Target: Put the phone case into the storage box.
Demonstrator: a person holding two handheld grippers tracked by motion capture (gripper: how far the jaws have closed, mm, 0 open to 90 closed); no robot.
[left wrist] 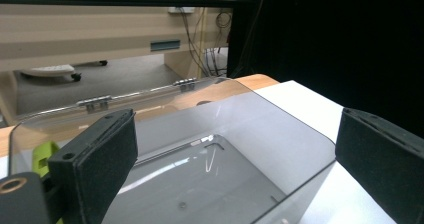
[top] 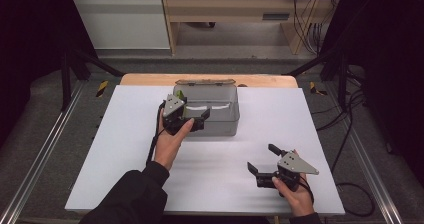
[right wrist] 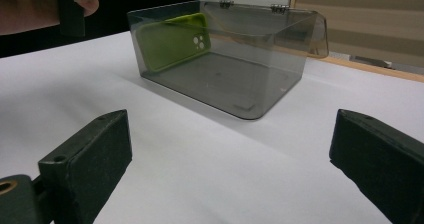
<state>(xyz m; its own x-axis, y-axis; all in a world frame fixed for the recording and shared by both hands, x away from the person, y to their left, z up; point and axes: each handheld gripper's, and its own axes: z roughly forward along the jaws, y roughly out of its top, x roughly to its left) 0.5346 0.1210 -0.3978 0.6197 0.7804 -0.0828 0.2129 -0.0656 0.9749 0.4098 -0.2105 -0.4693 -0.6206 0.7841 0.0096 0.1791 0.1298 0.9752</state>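
White tabletop (top: 125, 149) carries a smoky clear box (top: 220, 121) at 12 o'clock, lid hinged back, green phone case (right wrist: 172, 39) leaning inside. Left tool (top: 192, 120), jaws spread, hovers over the box; right tool (top: 262, 160) waits open at 5 o'clock.

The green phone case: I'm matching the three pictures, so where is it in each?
High view: green phone case at the left end of the clear smoky plastic box.
Left gripper view: lower left, behind the left jaw.
Right gripper view: upper left, leaning on the box's wall.
Shared landmark: the box's hinges.
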